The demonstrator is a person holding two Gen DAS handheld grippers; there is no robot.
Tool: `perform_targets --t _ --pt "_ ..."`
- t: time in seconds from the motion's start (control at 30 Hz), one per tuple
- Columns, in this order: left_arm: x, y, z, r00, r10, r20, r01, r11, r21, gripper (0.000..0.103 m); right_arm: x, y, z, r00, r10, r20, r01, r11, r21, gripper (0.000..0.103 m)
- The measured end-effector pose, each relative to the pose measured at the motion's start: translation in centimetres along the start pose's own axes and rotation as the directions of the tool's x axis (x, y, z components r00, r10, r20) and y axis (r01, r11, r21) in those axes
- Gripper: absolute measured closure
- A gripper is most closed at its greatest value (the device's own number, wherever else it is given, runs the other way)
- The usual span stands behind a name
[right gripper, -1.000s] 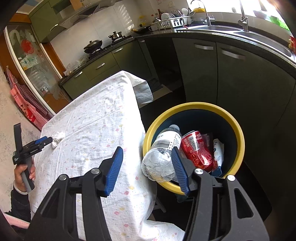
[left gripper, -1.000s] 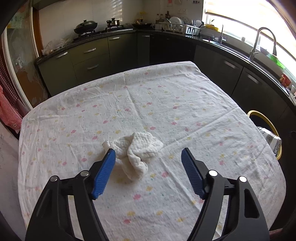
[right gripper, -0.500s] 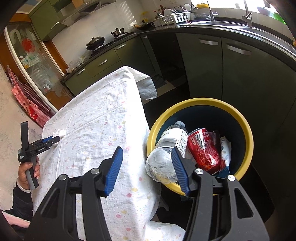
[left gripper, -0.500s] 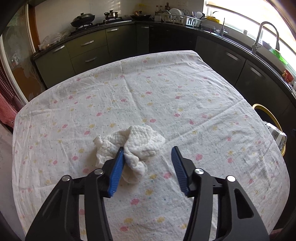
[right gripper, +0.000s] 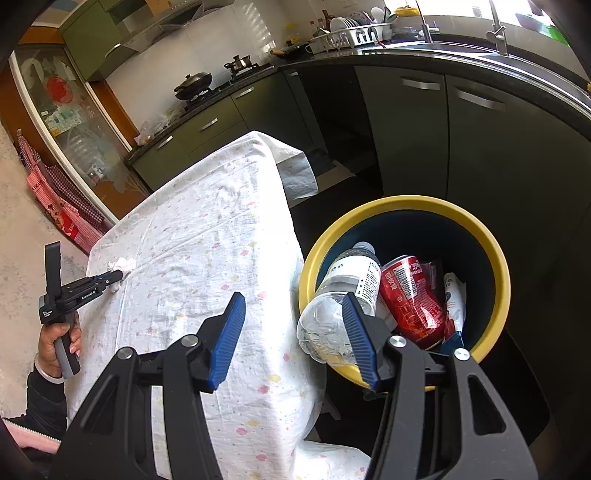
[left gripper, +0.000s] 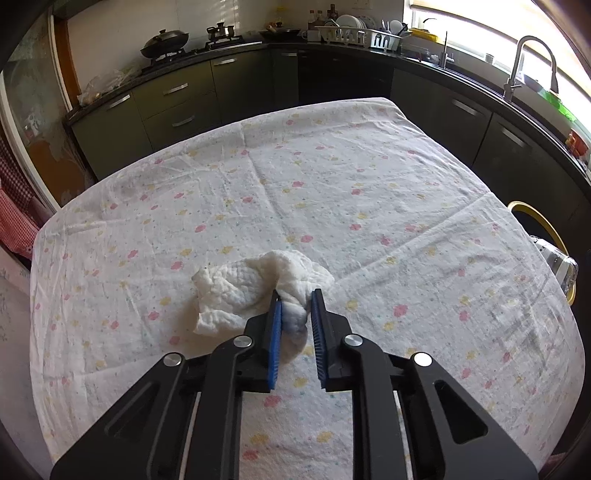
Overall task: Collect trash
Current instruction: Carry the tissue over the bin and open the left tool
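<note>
A crumpled white paper towel [left gripper: 255,288] lies on the flowered tablecloth [left gripper: 332,192]. My left gripper [left gripper: 295,299] is shut on the towel's near end, which bulges between the blue pads. The right wrist view shows that gripper [right gripper: 118,275] pinching the towel [right gripper: 123,264] at the table's far left. My right gripper [right gripper: 295,306] is open and empty, hanging above the gap between the table edge and the yellow-rimmed bin [right gripper: 495,251]. The bin holds a clear plastic bottle [right gripper: 343,291], a red can [right gripper: 410,299] and a wrapper [right gripper: 454,299].
Dark green kitchen cabinets [left gripper: 173,103] run along the back and right, with a stove, a dish rack [left gripper: 358,35] and a sink tap [left gripper: 524,62]. The bin rim [left gripper: 543,229] shows past the table's right edge. A red checked cloth [right gripper: 59,192] hangs at left.
My left gripper moved forward over the paper towel and closed on it. My right gripper stayed open above the bin and drifted only slightly.
</note>
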State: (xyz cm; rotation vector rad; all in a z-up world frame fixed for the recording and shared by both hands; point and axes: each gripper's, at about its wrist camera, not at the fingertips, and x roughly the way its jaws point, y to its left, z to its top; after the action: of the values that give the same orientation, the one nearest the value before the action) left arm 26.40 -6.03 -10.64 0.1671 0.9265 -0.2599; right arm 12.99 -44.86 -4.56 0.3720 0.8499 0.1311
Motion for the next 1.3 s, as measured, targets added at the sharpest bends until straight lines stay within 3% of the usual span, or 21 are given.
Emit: perform_targets --t 0.5,0.73,0.83,1.1,1.3 --pt "-4.6 -3.1 0.3 0.998 -0.046 0.052 0.043 0.998 0.053 0.089 -0.7 0.0 -0.1 1.000 0.010 0.017 -0.010 1.000 0.002 0.051" --pt "-8.8 -7.1 0.9 0.987 -0.120 0.105 0.109 0.989 0.105 0.089 -2.0 -1.3 -0.7 0.998 -0.022 0.050 0.021 0.999 0.025 0.048" --pt "-10.5 -9.5 1.2 0.979 -0.165 0.116 0.147 0.978 0.147 0.089 -3.0 -2.5 -1.0 0.994 -0.072 0.082 0.069 0.997 0.042 0.048" --pt "-13.0 -19.6 3.6 0.939 -0.335 0.077 0.295 0.900 0.320 0.089 -6.2 -7.0 -2.5 0.975 -0.164 0.152 0.147 0.982 0.116 0.046" --pt "-11.8 -28.6 6.0 0.898 -0.440 0.003 0.400 0.821 0.408 0.089 -8.0 -10.0 -3.8 0.961 -0.221 0.167 0.192 0.966 0.173 0.044"
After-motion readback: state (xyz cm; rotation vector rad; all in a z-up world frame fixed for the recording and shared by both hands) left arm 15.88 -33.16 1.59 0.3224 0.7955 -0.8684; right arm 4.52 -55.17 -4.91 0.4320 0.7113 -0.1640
